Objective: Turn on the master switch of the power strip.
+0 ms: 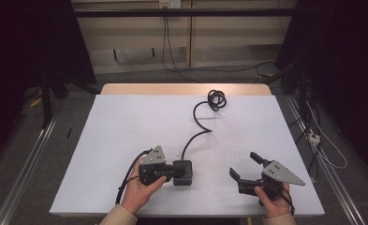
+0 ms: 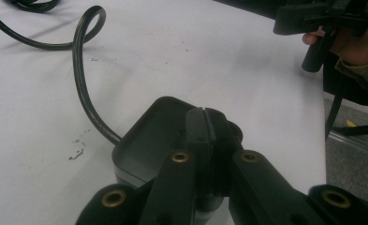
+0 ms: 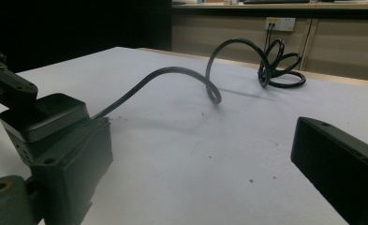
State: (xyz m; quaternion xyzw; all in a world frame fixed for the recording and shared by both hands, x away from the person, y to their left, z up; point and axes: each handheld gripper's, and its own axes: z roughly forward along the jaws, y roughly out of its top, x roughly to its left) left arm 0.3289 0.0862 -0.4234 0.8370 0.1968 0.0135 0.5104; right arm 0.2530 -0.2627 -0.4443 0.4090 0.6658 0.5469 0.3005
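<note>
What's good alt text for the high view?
On a white table, the left gripper is shut against a black power adapter whose cable snakes to a coil at the far edge. The right gripper hangs open, apart from it.

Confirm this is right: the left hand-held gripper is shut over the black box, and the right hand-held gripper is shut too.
One detail is wrong. The left hand-held gripper is indeed shut over the black box, but the right hand-held gripper is open, its jaws spread apart with nothing between them, as the high view shows.
</note>
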